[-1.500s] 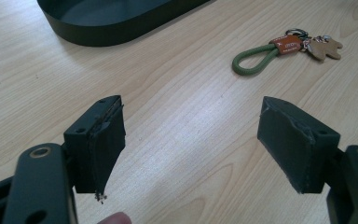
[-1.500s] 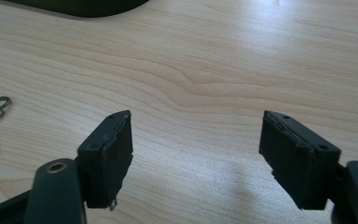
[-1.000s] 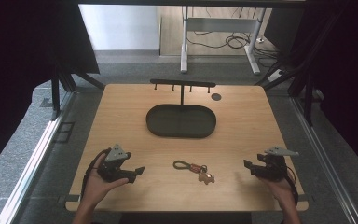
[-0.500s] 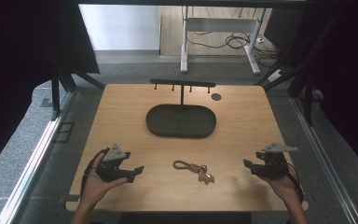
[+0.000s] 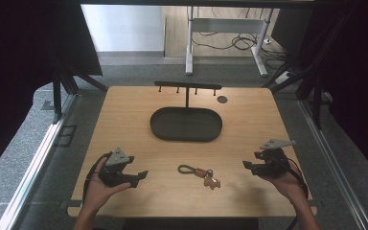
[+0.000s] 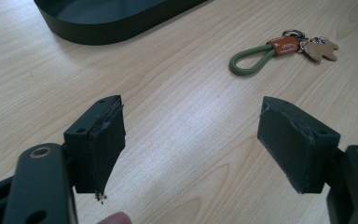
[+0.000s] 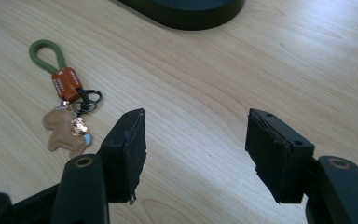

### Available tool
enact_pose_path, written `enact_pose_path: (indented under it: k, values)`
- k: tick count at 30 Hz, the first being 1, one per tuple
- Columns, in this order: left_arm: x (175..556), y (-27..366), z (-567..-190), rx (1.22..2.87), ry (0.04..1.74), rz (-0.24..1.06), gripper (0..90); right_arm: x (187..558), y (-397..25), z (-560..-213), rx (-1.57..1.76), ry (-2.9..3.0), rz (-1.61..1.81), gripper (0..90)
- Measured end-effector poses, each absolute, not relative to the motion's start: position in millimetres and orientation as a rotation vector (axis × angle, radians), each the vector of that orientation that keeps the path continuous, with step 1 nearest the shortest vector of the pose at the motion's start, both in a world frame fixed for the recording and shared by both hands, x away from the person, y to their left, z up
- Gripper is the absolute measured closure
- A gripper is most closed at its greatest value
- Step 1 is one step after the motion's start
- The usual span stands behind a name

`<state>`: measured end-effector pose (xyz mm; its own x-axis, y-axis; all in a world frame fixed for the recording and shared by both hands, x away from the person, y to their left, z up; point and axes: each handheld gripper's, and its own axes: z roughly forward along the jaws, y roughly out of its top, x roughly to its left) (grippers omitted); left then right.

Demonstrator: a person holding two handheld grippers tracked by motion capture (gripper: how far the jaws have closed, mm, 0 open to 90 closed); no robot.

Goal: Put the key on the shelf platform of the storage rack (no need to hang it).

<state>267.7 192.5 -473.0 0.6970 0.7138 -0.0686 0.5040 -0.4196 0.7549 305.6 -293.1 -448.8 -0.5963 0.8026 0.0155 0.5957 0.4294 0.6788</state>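
**A:** Waiting at the start, by the look of it. Keychain [image 5: 199, 173] lies flat on the table [image 5: 124, 120], well in front of the tray [image 5: 186, 124], untouched.

**B:** Grippers?

**A:** Left gripper [image 5: 141, 175] sits left of the keychain, right gripper [image 5: 247, 165] right of it, both well apart from it. Both spread wide, nothing between the jaws.

**B:** Which one goes in?

**A:** Can't tell. Green loop [image 6: 249, 58] points toward the left gripper; the bear charm [image 7: 65, 128] end is nearer the right one.

**B:** Next move?

**A:** My guess: reach in, come down over the loop, close on the cord. It lies flat on the wood, so the jaws need to get low. Likely destination is the tray or the hook rack [image 5: 188, 86] behind it.
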Motion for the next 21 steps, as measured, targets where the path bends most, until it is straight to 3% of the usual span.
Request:
enact_pose_path:
  k: [21]
  values:
    - [268, 191, -474, 2.115, 0.922, 0.335, 23.5, 325, -239, -432, 1.008, 2.555, 0.839, 43.1]
